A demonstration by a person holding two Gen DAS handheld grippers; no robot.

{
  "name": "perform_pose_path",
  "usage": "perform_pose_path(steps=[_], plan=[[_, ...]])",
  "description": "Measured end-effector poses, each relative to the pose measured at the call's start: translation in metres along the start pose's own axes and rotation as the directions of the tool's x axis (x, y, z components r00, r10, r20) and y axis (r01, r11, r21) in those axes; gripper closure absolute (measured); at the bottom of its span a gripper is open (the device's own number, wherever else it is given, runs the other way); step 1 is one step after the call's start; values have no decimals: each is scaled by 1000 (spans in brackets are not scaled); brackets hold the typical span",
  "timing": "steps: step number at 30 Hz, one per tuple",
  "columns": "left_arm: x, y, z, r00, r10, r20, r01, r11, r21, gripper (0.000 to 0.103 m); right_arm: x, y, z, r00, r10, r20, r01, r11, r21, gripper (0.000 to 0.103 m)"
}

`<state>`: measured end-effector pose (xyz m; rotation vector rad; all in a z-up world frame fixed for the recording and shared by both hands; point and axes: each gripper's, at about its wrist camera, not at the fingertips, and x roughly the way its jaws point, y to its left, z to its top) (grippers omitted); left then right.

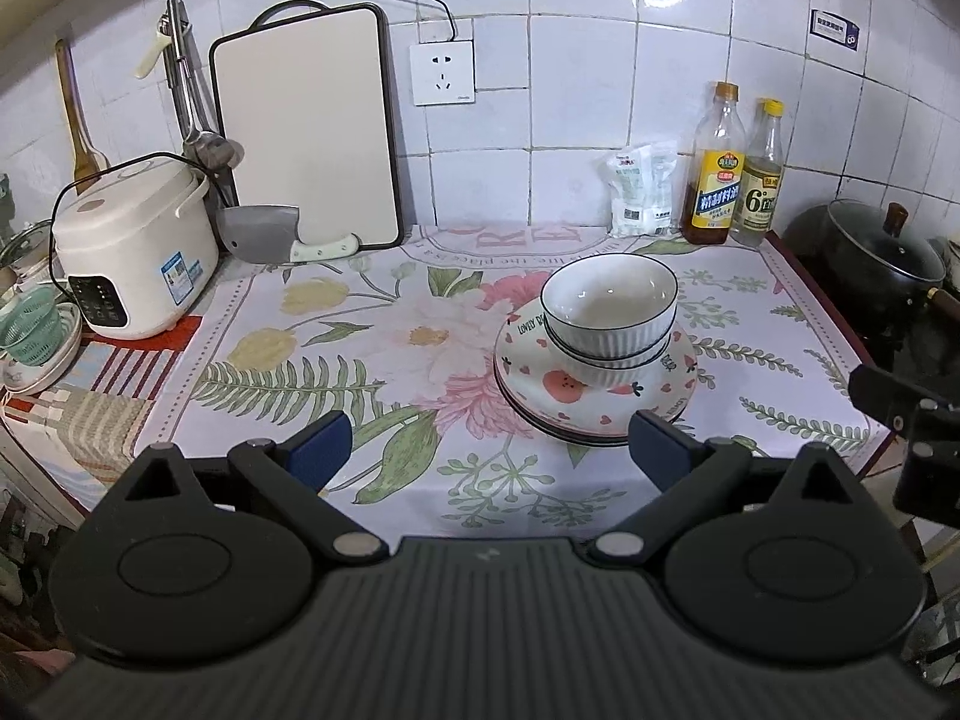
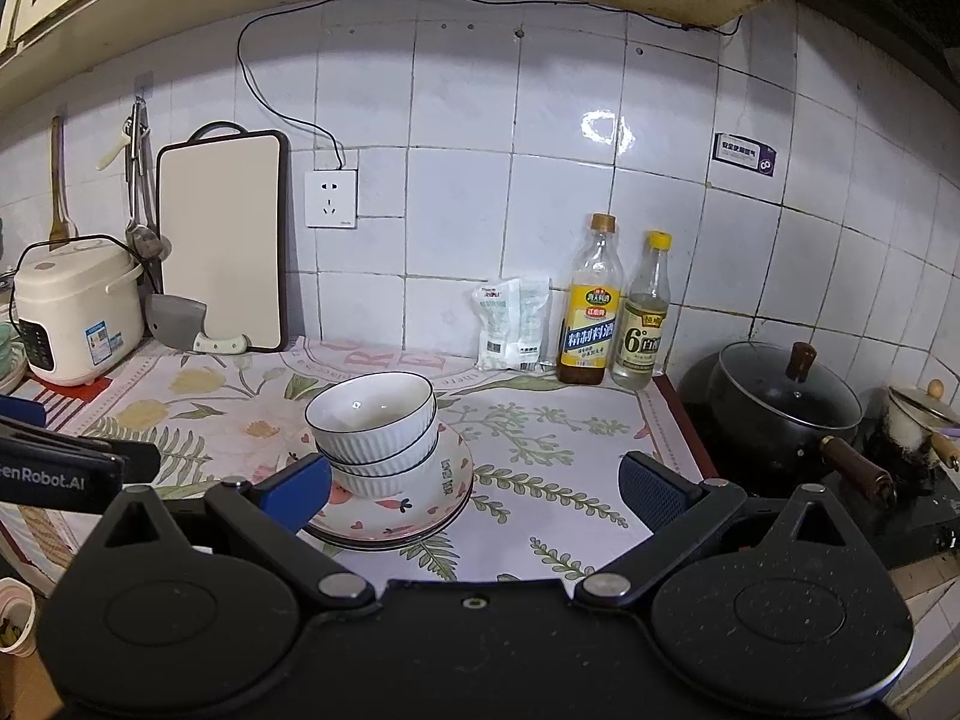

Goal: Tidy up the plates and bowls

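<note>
Glazed white ceramic makes up the bowls (image 1: 609,312), three by the look of it, nested one inside another with ribbed outer walls and thin dark rims. They sit on a stack of plates (image 1: 594,387) printed with pink hearts and fruit, right of centre in the left wrist view and left of centre in the right wrist view. The whole pile rests on a table (image 1: 360,360) covered by a floral cloth.

The left gripper (image 1: 489,447) fills the bottom of its view, jaws spread wide and holding nothing; its right-hand pad overlaps the near rim of the plates in the picture, though I cannot tell whether it touches them. The right gripper (image 2: 474,489) is also wide open and empty, with its left-hand pad drawn in front of the plates and the lowest bowl.

These pieces will likely be stiff, fairly heavy, smooth and breakable. The glaze looks slippery, so a pinch across a bowl's rim, one pad inside and one on the ribbed wall, seems the surest hold. The plates offer only their thin outer edge.

With everything apparently stacked, the sorting looks close to done.
</note>
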<state>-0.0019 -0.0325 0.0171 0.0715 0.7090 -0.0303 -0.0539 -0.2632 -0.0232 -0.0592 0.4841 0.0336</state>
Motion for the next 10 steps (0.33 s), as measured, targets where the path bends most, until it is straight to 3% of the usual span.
perform_pose_path(steps=[10], plan=[[-4,-2,1,1000,-3,9,3,1000,13,2,2,-2,-2,1000,-3,-10,3,1000,1,0]])
